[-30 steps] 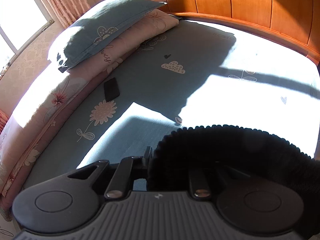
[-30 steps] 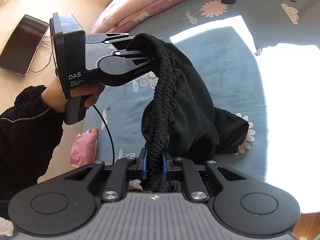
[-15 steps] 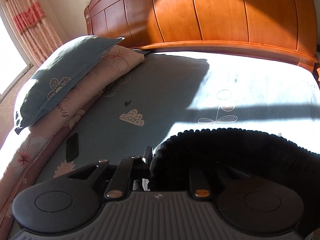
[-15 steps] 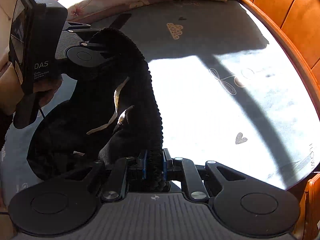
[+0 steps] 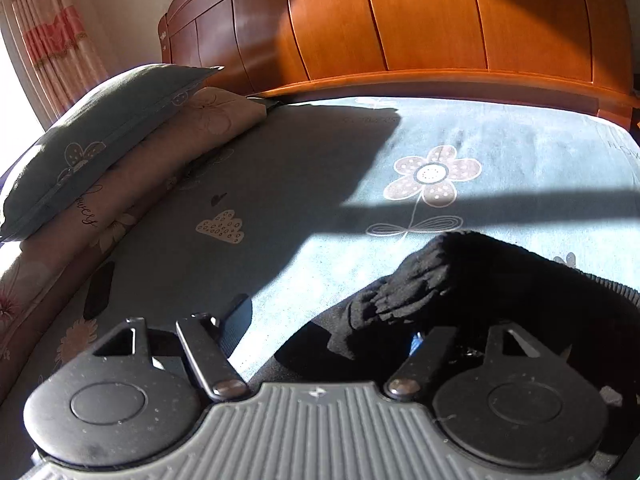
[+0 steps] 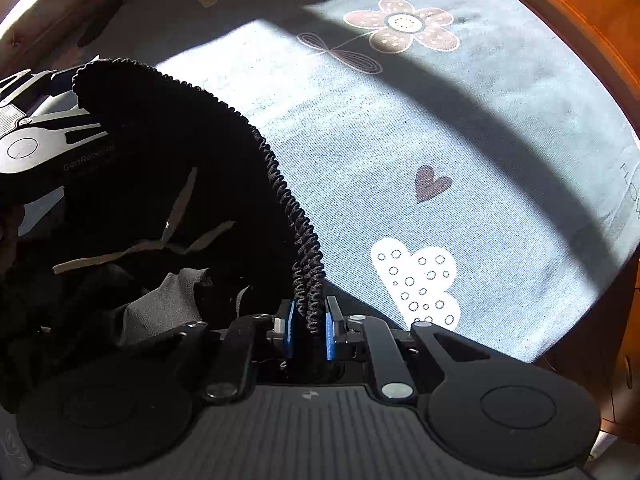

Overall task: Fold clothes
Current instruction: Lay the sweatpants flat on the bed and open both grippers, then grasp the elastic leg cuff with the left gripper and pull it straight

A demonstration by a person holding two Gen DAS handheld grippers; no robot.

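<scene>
A black garment (image 5: 480, 280) with a ruffled elastic waistband (image 6: 280, 184) lies partly on the blue patterned bed sheet (image 5: 320, 180). My left gripper (image 5: 328, 324) is open, its jaws spread wide. The cloth bunches over its right finger, and the left finger (image 5: 240, 308) is bare. In the right wrist view the garment (image 6: 160, 180) arches from the left gripper (image 6: 68, 100) down to my right gripper (image 6: 310, 328). That gripper is shut on the waistband between its blue pads (image 6: 289, 330), low over the sheet.
A blue pillow (image 5: 100, 128) sits on a pink one (image 5: 172, 152) at the left of the bed. A dark phone (image 5: 98, 288) lies near them. The wooden headboard (image 5: 400, 20) runs along the back, and the wooden bed frame (image 6: 580, 20) borders the right.
The left gripper has opened and let the waistband go. Both grippers have dropped closer to the bed, and the garment has sunk onto the sheet. The right gripper keeps its hold.
</scene>
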